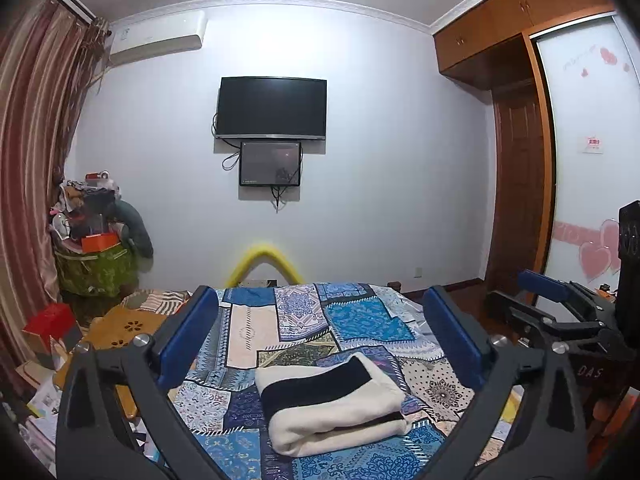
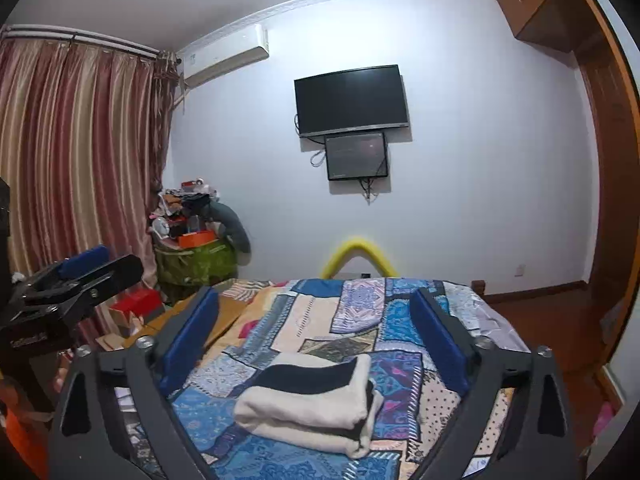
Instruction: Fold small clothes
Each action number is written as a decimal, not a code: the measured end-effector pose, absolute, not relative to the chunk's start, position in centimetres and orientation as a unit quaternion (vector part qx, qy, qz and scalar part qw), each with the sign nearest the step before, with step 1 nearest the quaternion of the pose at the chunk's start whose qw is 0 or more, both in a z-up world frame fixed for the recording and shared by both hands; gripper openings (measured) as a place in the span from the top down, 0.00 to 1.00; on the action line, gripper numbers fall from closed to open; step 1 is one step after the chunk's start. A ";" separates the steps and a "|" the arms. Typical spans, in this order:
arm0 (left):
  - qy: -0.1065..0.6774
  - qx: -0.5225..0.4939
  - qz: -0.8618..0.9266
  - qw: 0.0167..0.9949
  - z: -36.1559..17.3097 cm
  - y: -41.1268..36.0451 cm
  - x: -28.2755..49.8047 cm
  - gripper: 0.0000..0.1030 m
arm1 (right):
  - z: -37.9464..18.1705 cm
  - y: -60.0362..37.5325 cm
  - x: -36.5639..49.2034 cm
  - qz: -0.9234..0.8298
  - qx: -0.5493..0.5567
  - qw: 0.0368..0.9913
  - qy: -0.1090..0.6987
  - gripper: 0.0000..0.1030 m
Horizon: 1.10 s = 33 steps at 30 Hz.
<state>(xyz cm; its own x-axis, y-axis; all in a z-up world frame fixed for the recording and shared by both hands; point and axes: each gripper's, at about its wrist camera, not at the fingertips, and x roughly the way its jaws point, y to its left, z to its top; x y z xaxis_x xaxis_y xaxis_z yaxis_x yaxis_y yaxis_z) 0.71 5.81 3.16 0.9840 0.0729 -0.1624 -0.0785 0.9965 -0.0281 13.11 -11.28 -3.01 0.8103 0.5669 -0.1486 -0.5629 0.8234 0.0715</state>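
Lying folded on one quilt [image 1: 360, 316], one garment [image 1: 332, 404]; two tools [image 1: 320, 328] [image 2: 316, 332] gape wide, empty.

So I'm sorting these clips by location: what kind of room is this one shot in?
Most likely a home bedroom. A bed with a patchwork bedspread fills the foreground with a folded cream-and-black garment on it, a television hangs on the far wall, and a built-in wooden wardrobe stands on the right.
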 end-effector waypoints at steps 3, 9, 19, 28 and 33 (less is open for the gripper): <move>0.094 -0.024 0.027 0.995 2.8 5.7 0.8 0.00 | -3.0 -11.4 12.8 0.290 0.013 0.954 0.079 0.00; 0.098 -0.027 0.033 0.994 2.5 5.9 0.8 0.00 | -3.3 -11.7 12.8 0.281 0.012 0.956 0.084 0.00; 0.104 -0.033 0.033 0.994 2.2 6.0 1.1 0.00 | -3.6 -12.1 12.6 0.279 0.013 0.956 0.089 0.00; 0.115 -0.034 0.031 0.992 1.7 6.0 1.8 0.00 | -3.8 -12.2 12.7 0.279 0.015 0.955 0.099 0.00; 0.118 -0.038 0.029 0.992 1.4 6.2 2.0 0.00 | -3.7 -12.3 12.7 0.280 0.015 0.954 0.104 0.00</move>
<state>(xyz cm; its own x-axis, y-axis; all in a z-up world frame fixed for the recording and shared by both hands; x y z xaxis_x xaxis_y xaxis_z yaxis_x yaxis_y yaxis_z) 2.01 6.19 1.40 0.9704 0.0484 -0.2365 -0.0665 0.9954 -0.0692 12.68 -12.26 -3.70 0.8213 0.5381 -0.1896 -0.5317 0.8424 0.0878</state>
